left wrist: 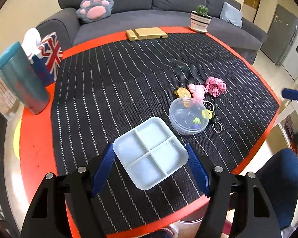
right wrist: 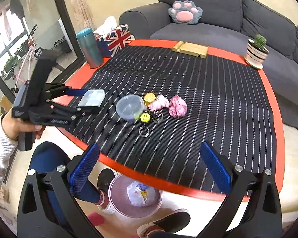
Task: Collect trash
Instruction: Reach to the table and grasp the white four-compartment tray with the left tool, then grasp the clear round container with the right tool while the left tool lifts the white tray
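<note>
A crumpled pink paper ball (left wrist: 216, 86) (right wrist: 177, 106) lies on the striped mat right of centre. My left gripper (left wrist: 150, 153) (right wrist: 89, 101) has its blue fingers on both sides of a white four-compartment tray (left wrist: 151, 153) (right wrist: 92, 98), which is tilted; its jaws stand wide. My right gripper (right wrist: 150, 162) is open and empty, held over the table's near edge above a trash bin (right wrist: 136, 196) on the floor that holds crumpled waste.
A clear round lidded container (left wrist: 188, 115) (right wrist: 130, 107), a pink plush keychain (left wrist: 197, 91), a yellow disc (left wrist: 182, 92), a smiley keychain (right wrist: 145, 117) and key rings sit near the paper ball. A teal tumbler (left wrist: 21, 79), flag tissue box (left wrist: 47, 57), wooden stand (left wrist: 147, 33) and potted plant (left wrist: 201, 18) line the table's edges.
</note>
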Motion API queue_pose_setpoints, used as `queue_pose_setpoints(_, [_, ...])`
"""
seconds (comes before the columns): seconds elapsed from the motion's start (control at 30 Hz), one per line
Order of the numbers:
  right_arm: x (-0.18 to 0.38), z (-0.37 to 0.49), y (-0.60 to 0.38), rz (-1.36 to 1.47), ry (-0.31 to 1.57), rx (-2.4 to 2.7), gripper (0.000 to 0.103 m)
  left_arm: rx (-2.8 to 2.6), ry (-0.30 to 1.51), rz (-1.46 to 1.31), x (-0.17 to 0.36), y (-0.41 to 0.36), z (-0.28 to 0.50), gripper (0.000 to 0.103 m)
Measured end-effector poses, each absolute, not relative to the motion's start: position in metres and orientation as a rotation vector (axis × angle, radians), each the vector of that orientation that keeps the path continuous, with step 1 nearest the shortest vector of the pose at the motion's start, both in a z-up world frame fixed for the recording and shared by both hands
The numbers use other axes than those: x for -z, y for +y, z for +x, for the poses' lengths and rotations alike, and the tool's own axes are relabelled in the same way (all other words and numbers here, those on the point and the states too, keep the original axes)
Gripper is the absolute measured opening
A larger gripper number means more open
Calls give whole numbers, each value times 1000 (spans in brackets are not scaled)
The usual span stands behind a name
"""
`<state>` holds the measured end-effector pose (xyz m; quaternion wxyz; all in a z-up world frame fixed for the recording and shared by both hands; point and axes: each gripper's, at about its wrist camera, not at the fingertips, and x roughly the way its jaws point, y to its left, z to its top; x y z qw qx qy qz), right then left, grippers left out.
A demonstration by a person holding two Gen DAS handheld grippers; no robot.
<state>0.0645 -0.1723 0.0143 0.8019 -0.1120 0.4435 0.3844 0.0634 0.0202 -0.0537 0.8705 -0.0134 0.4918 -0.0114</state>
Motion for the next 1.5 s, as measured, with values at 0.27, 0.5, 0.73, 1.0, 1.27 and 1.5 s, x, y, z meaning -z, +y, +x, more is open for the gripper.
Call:
queue_pose_setpoints(0.27, [-14, 83, -131, -311, 955, -872, 99, 19, 1010, -44, 44, 23, 46, 70])
queue_pose_setpoints(0.5, [-5, 92, -98, -376, 974, -913, 99, 15, 1009, -56, 42, 28, 37, 70])
queue_pose_setpoints(0.73, [10, 102, -63, -458, 1024, -947, 99, 10, 1006, -74, 43, 33, 30, 70])
queue_pose_setpoints(1.0, [32, 109, -34, -527, 1088, -971, 99, 11, 1003, -93, 45, 38, 26, 70])
queue_pose_setpoints(1.27, [50, 113, -20, -571, 1128, -971, 88, 7, 1000, -110, 48, 43, 23, 70])
queue_pose_setpoints(1.5, [57, 114, -19, -584, 1132, -954, 61, 10, 998, -120, 49, 43, 21, 70])
